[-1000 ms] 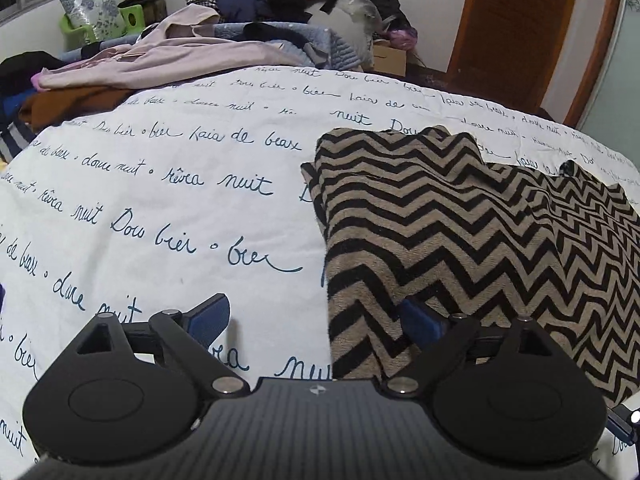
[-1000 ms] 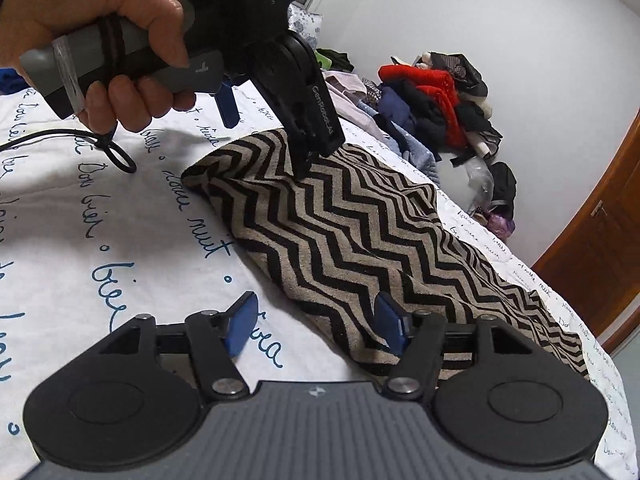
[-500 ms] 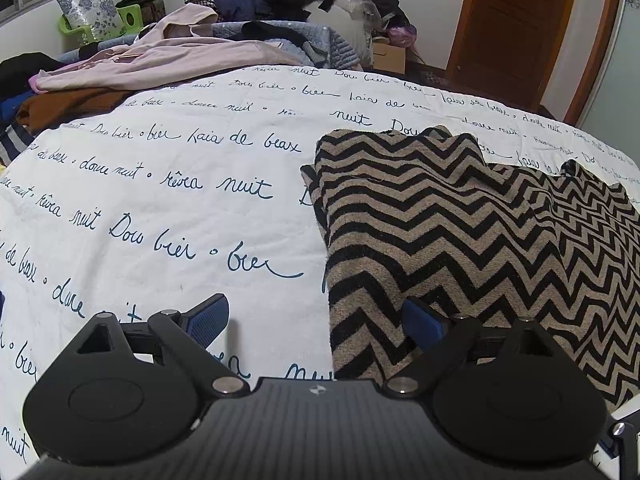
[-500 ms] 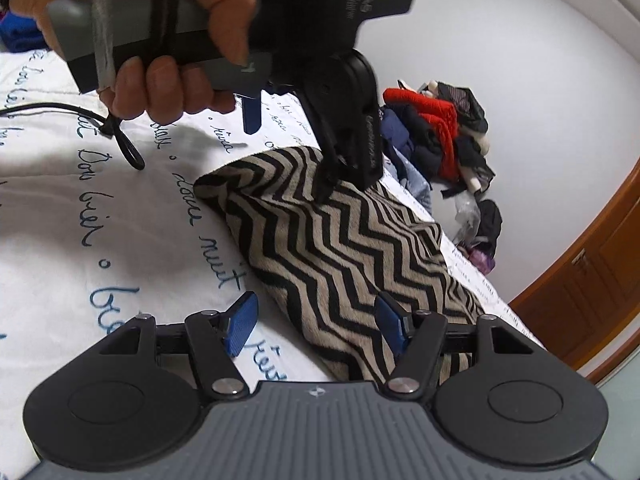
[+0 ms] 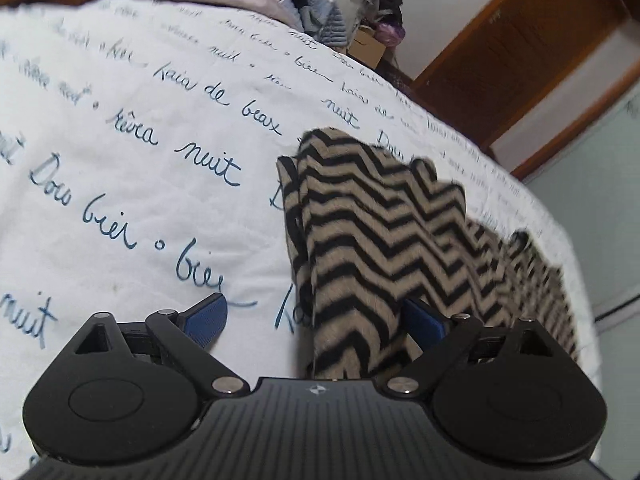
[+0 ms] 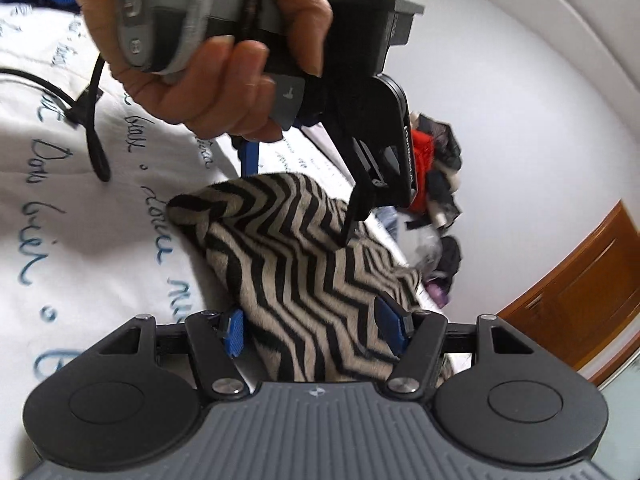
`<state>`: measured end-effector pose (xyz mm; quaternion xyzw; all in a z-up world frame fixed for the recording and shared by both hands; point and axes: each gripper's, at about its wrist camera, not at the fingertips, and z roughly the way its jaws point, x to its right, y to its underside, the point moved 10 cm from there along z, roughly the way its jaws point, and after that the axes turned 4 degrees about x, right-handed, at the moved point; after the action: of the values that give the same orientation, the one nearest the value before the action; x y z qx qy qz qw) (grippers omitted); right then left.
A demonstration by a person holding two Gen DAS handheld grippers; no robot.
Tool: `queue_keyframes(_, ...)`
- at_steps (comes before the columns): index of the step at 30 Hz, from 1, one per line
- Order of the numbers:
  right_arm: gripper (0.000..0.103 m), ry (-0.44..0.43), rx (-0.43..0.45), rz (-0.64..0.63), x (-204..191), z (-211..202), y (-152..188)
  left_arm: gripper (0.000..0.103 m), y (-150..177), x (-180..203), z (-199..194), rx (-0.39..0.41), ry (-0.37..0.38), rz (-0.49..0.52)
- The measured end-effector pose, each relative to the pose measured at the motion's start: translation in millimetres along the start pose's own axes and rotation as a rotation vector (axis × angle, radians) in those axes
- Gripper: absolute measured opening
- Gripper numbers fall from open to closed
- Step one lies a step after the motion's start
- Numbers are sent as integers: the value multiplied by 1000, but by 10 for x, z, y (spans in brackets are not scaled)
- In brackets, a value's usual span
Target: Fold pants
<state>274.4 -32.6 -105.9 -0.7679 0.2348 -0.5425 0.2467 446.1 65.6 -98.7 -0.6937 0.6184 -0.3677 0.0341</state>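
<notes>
- Now my left gripper stands wide, the pants edge between its fingers.
- My right gripper gapes too, straddling the pants, unpinched.

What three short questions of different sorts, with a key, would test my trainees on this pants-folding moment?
1. True or false: the zigzag pants lie on a white bedspread printed with blue handwriting.
2. In the right wrist view, the pants lie between the fingers of the right gripper. Are its jaws (a) open or (b) shut?
3. Fill in: the left gripper is carried by a person's ____.

Key: 1 true; 2 a; 3 hand.
</notes>
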Motion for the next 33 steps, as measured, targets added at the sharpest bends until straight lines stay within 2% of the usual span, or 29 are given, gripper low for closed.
queue_keyframes(4,60,12,35,-56,-109,100,-144,101,-139,-21,103,4,99,-106)
queue_keyframes(8,45,-23,29,-55,-151,236,-216,101,-273,71,262,-5,221,-191)
queue_keyframes(14,33,-26,36,-66,-171,369,-274,101,-372,308,513,-47,332,-191)
queue_keyframes(15,25,-32,38,-57,-173,386,-284,98,-383,312,545,-47,345,-194)
queue_keyframes(18,11,-66,41,-2,-156,406,-309,65,-421,256,617,-42,342,-225)
queue_keyframes(19,9,-75,45,24,-103,442,-274,42,-416,225,637,-51,333,-234)
queue_keyframes(20,8,-84,50,59,-57,430,-272,26,-400,189,664,-66,320,-237)
queue_keyframes(23,6,-102,65,169,121,387,-265,15,-368,154,647,-64,300,-215)
queue_keyframes(28,6,-146,77,380,466,275,-183,13,-403,348,423,22,226,-89)
queue_keyframes(33,6,-180,75,581,861,173,36,13,-454,678,170,113,155,39)
